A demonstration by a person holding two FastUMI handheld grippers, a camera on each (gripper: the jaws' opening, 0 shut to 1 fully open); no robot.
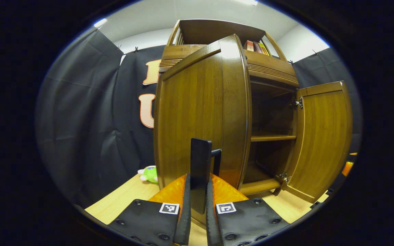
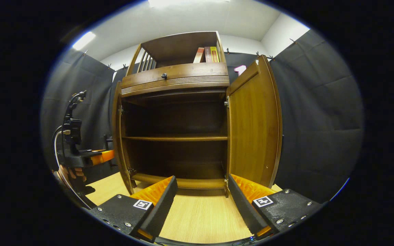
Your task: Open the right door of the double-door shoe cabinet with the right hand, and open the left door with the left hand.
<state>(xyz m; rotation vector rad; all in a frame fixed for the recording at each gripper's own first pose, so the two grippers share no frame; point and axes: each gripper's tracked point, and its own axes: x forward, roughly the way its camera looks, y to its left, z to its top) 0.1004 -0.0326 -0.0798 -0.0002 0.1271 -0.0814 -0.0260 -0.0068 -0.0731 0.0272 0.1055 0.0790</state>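
Left hand-held gripper [image 1: 198,205] pinches the dark handle [image 1: 200,171] of the brown wooden left door [image 1: 197,112]; right hand-held gripper [image 2: 202,201] gapes wide, level before the open cabinet [image 2: 174,78]

wood floor [image 2: 200,218], shoe cabinet [image 2: 176,112], green toy [image 1: 149,174]

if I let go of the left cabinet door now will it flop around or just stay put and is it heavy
The left door looks like a rigid wooden panel, so it probably won't flex. It hangs on hinges like the right door, so it would likely swing rather than drop. The left gripper is shut on its handle; the thick panel suggests moderate weight.
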